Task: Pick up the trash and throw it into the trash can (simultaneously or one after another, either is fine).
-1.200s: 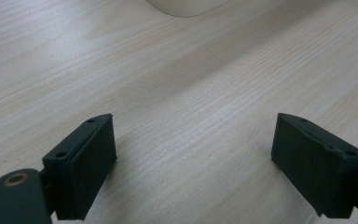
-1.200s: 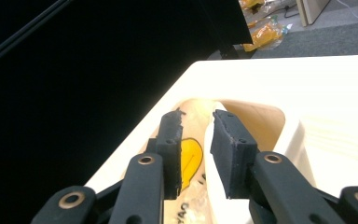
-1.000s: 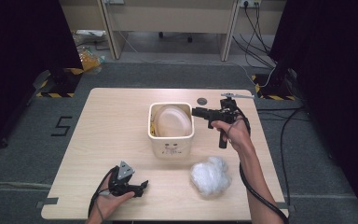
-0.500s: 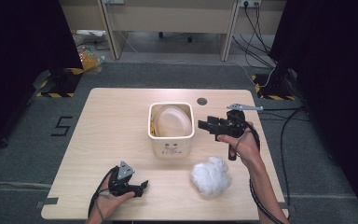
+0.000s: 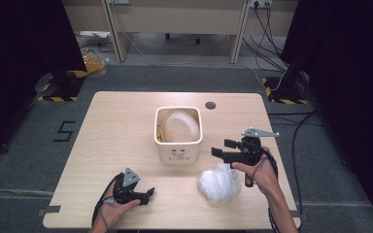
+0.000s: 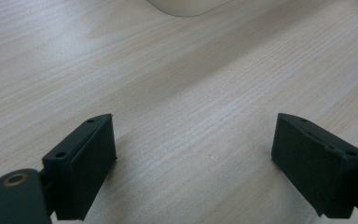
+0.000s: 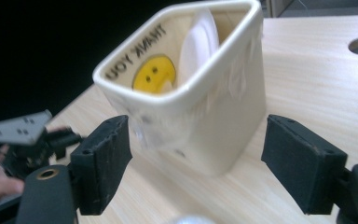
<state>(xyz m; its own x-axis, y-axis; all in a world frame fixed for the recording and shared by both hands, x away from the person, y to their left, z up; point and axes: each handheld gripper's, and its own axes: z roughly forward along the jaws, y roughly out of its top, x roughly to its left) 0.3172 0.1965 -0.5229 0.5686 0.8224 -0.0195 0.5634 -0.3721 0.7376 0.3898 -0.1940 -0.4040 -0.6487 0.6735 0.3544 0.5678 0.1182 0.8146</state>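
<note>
A cream square bin (image 5: 178,148) stands mid-table with a white plate (image 5: 179,127) upright inside it. A white crumpled wad (image 5: 218,183) lies to the bin's front right. My right gripper (image 5: 222,148) hovers just above and behind the wad, right of the bin and pointing at it. Its jaws have just been opening and stand open with nothing held. In the right gripper view the gripper (image 7: 196,163) frames the bin (image 7: 214,107), which stands farther off. At the front left my left gripper (image 5: 149,195) rests open on the table, its jaws (image 6: 193,158) over bare wood.
The wooden table (image 5: 126,126) has a cable hole (image 5: 210,105) behind the bin. A yellow smiley print (image 7: 154,74) shows inside the bin. Desks, cables and dark curtains surround the table on the grey floor.
My right gripper has moved from beside the bin's rim down and toward the front right, above the wad, and its jaws have spread. The left gripper has kept still.
</note>
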